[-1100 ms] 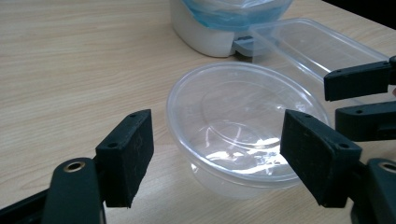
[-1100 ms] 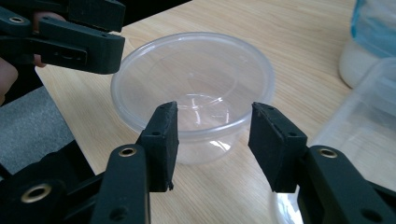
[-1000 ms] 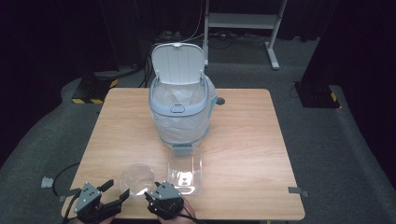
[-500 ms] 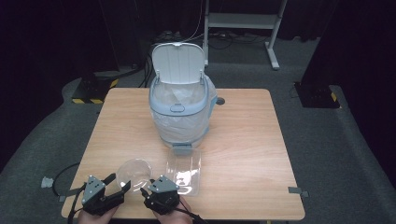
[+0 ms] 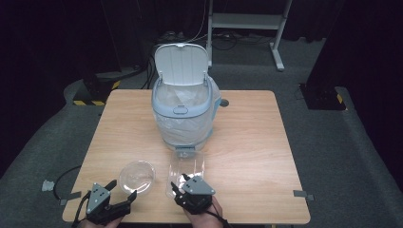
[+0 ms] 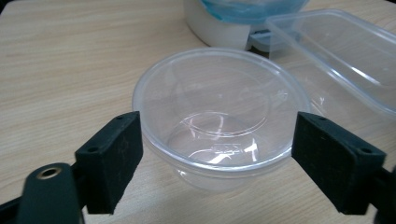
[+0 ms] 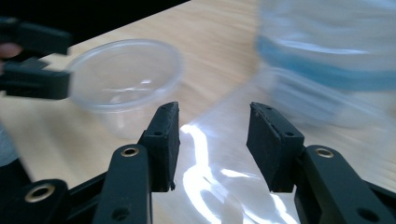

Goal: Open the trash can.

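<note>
A clear round bowl (image 5: 137, 176) (image 6: 219, 116) stands empty near the table's front left. My left gripper (image 5: 122, 189) (image 6: 224, 161) is open, its pads (image 6: 112, 158) flanking the bowl's near side without touching it. To the bowl's right lies a clear rectangular container (image 5: 186, 170) (image 7: 210, 163) (image 6: 336, 56). My right gripper (image 5: 180, 184) (image 7: 212, 140) hovers open over its near end. A pale blue bin (image 5: 183, 111) with a white liner stands at mid-table with its lid up.
The wooden table (image 5: 247, 142) has bare room to the right and left of the bin. The bin's base (image 6: 219, 28) sits just behind the bowl and container. A cable (image 5: 62, 178) trails off the front left edge. Dark floor surrounds the table.
The right gripper has moved forward and to the right, over the container's near end. The left gripper has closed in on the bowl, jaws now either side of it.
</note>
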Motion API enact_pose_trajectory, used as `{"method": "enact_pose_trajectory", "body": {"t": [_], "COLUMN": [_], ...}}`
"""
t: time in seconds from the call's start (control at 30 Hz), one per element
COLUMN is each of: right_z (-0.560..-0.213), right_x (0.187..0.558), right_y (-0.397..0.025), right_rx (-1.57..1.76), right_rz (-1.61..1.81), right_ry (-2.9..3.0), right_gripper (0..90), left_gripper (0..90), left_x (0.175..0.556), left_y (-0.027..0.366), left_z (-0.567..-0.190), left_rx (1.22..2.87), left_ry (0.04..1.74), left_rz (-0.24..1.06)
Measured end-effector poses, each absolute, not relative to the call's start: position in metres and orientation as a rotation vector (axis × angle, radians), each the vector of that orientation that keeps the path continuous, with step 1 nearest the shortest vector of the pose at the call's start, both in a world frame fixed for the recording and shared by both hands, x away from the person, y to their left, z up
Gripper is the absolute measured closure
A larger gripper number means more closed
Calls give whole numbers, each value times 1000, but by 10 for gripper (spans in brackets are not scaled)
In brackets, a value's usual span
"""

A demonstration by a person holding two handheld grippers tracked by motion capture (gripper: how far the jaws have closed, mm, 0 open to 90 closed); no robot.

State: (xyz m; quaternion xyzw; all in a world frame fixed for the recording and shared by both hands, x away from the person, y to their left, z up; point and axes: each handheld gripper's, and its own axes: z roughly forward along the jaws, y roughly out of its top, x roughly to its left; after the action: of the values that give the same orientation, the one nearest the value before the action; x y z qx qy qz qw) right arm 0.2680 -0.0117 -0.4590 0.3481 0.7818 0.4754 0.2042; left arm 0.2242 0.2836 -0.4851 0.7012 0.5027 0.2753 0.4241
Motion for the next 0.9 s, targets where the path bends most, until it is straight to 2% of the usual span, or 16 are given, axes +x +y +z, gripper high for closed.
{"method": "enact_pose_trajectory", "body": {"t": [0.13,0.37,0.47,0.6,0.7,0.9], "right_z": [-457,-465,-468,-470,-471,-474], "right_x": [285,301,301,301,301,297], "right_y": [-40,-66,-68,-71,-72,-72], "right_rx": [1021,1115,1123,1127,1139,1151], "right_rz": [1280,1277,1278,1281,1288,1291], "right_ry": [2143,2101,2103,2100,2101,2106], "right_gripper": [495,486,486,486,487,487], "left_gripper": [174,194,196,194,162,163], "left_x": [236,256,260,248,243,257], "left_y": [279,279,278,271,267,269], "left_z": [-488,-490,-485,-481,-482,-489], "left_rx": [1762,1746,1756,1750,1770,1797], "left_ry": [1270,1286,1311,1263,1248,1276], "left_rz": [726,761,752,728,740,773]}}
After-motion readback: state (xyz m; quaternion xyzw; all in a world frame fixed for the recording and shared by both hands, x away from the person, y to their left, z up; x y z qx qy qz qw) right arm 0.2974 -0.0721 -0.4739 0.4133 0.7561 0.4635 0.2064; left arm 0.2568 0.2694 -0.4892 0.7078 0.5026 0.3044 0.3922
